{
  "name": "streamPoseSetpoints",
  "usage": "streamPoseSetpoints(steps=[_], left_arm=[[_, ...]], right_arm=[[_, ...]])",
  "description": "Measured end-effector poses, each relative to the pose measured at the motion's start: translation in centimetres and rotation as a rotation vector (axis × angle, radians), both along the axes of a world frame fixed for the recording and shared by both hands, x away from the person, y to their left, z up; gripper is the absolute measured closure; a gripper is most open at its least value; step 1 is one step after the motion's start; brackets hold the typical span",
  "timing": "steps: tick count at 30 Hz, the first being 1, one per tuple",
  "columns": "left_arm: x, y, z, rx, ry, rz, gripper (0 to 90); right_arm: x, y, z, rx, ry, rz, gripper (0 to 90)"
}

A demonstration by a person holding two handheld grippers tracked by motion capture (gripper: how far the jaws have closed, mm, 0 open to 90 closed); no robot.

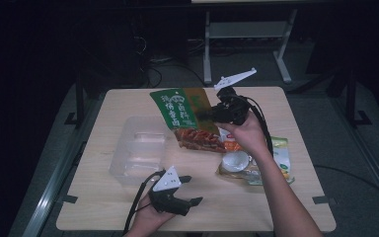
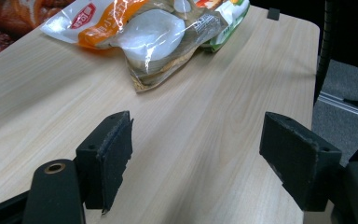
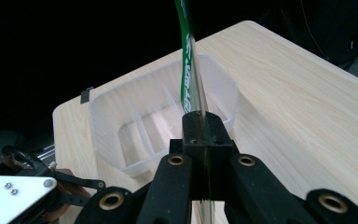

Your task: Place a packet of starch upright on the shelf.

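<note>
The right gripper (image 3: 200, 135) is squeezing its two jaws tight on the edge of a green snack bag (image 1: 177, 111), and the bag is hanging up off the table (image 1: 128, 202). Just past the jaws and a bit lower, the clear plastic box (image 3: 135, 121) is sitting open, so the bag is lining up edge-on over it, with its long side pointing up and away from the claw. I think the bag is going into that box. The left gripper (image 1: 182, 190) is waiting near the box with its jaws wide apart, holding nothing, and more snack packets (image 2: 154, 32) are lying ahead of it.
</note>
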State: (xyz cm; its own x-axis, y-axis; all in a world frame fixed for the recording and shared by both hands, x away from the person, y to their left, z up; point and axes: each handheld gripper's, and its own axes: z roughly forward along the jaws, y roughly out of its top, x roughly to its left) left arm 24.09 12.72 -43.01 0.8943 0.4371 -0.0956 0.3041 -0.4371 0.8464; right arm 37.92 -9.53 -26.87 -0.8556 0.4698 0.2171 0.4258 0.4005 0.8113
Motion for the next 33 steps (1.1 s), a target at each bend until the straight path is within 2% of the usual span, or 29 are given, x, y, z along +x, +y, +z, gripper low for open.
streamPoseSetpoints(steps=[5,10,14,20,22,29,33], left_arm=[[0.0,0.0,0.0,0.001,-0.004,-0.006,24.9],[0.1,-0.1,0.1,-0.001,-0.009,-0.009,24.8],[0.1,0.0,0.0,0.015,-0.008,-0.014,24.8],[0.1,0.0,0.0,0.026,-0.007,-0.018,24.6],[0.0,0.0,0.0,0.013,-0.004,-0.016,24.6],[-0.1,-0.1,-0.1,0.011,-0.006,-0.018,24.6],[-0.1,0.0,-0.1,0.015,-0.009,-0.020,24.6]], right_arm=[[0.1,0.5,0.1,0.011,-0.001,0.005,89.7],[0.5,1.2,0.5,0.001,-0.015,0.017,89.7],[0.8,2.1,1.0,0.013,-0.023,0.025,89.7],[1.5,4.1,1.4,0.022,-0.035,0.053,89.7],[1.7,4.8,1.4,0.021,-0.033,0.063,89.7],[2.4,7.3,1.4,0.027,-0.036,0.094,89.7],[2.9,8.2,1.1,0.052,-0.032,0.106,89.7]])
